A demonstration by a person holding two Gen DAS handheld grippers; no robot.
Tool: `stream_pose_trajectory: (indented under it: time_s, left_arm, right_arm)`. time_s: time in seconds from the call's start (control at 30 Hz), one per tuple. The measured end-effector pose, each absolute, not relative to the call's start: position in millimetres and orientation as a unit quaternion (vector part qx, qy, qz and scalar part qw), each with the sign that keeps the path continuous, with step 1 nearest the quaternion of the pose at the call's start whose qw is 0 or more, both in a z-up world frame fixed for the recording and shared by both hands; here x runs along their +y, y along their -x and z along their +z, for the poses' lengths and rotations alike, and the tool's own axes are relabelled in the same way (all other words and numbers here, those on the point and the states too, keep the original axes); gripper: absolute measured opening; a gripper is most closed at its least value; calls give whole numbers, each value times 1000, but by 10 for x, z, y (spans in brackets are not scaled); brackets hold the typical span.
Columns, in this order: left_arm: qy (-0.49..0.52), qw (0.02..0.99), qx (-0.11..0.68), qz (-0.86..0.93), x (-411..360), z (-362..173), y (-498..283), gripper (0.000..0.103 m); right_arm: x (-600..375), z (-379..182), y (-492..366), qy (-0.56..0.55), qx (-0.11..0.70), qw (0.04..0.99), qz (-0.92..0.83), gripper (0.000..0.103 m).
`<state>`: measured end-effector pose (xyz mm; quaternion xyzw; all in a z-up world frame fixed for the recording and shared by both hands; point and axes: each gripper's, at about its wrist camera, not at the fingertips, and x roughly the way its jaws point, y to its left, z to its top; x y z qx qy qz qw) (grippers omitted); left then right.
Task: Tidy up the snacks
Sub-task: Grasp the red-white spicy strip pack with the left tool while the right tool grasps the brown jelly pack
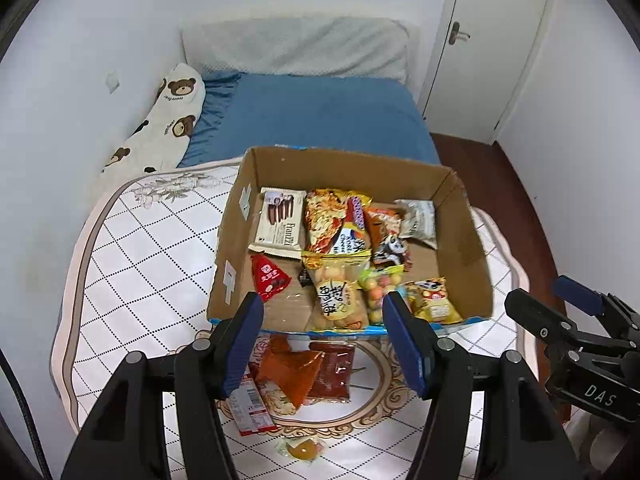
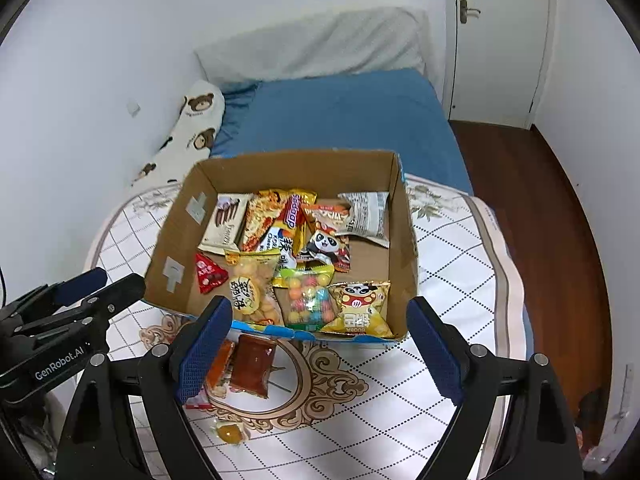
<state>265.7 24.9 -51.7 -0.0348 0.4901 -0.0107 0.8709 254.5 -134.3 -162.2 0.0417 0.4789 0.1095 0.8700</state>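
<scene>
Both the left gripper (image 1: 324, 340) and the right gripper (image 2: 320, 354) hang empty, fingers apart. Red-orange sauce packets (image 1: 310, 374) lie on the surface at 6 o'clock of the cardboard box (image 1: 466, 236). Drop straight over one packet, pinch its edge, then lift clear of the box's near wall.

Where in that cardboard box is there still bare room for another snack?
The cardboard box has bare floor along its right wall, between the grey-white packet and the yellow panda bag. A smaller bare patch lies at the near left corner below the red triangular packet. The middle is crowded, packets overlapping.
</scene>
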Motion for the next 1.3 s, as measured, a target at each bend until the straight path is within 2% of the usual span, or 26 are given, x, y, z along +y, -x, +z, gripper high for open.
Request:
stream_pose_trajectory:
  time_s: [0.17,0.2,0.23,0.27,0.3,0.33,0.5,0.7,0.73,0.77,0.8,0.87,0.97,1.17,1.2,1.27,1.3]
  left_arm:
    - [49,872,487,-23,201,-431,-2568,60]
    - [50,871,488,-24,188,-417,-2559,60]
    - [53,871,488,-22,192,-415,-2552,67]
    - [59,871,487,-21,214,-426,-2543,85]
    - [62,871,487,-18,239,-448,-2537,93]
    - [63,870,489,-9,286,-489,-2528,96]
    - [62,852,518,44,653,-858,-2472,97]
    - [69,804,578,120,1179,-1549,-2338,96]
    - [73,797,586,128,1230,-1625,-2314,96]
    - [79,787,597,135,1294,-1736,-2291,96]
    - [88,777,607,139,1335,-1834,-2270,96]
    - [105,762,622,147,1413,-1996,-2258,96]
    - [128,737,644,157,1503,-2269,-2275,96]
    - [141,686,701,137,1506,-2868,-2304,96]
    - [142,679,707,135,1494,-2958,-2303,96]
    - [148,671,714,132,1482,-3090,-2303,96]
    - [150,667,717,132,1476,-3156,-2303,96]
  right_arm:
    - [-1400,-1467,-2407,-53,465,876,114,91]
    - [-1403,-1466,-2384,-58,467,875,119,96]
    - [-1401,-1480,-2368,-61,469,873,121,98]
    - [-1395,-1509,-2353,-63,471,871,121,100]
    - [-1378,-1553,-2338,-65,475,869,123,100]
    - [-1347,-1637,-2328,-67,485,862,129,100]
    - [-1121,-2187,-2345,-82,536,826,154,100]
    - [-647,-3156,-2486,-100,588,786,164,98]
    - [-598,-3280,-2501,-101,592,784,157,95]
    - [-527,-3422,-2521,-97,599,781,149,81]
    - [-470,-3534,-2541,-94,606,777,146,73]
    - [-326,-3798,-2566,-89,621,767,136,73]
    - [-135,-4005,-2566,-65,629,764,128,73]
    - [131,-4064,-2547,-9,620,777,111,73]
    - [145,-4071,-2541,-3,619,777,111,72]
    - [149,-4093,-2491,18,620,776,115,61]
    - [131,-4101,-2459,24,621,775,119,61]
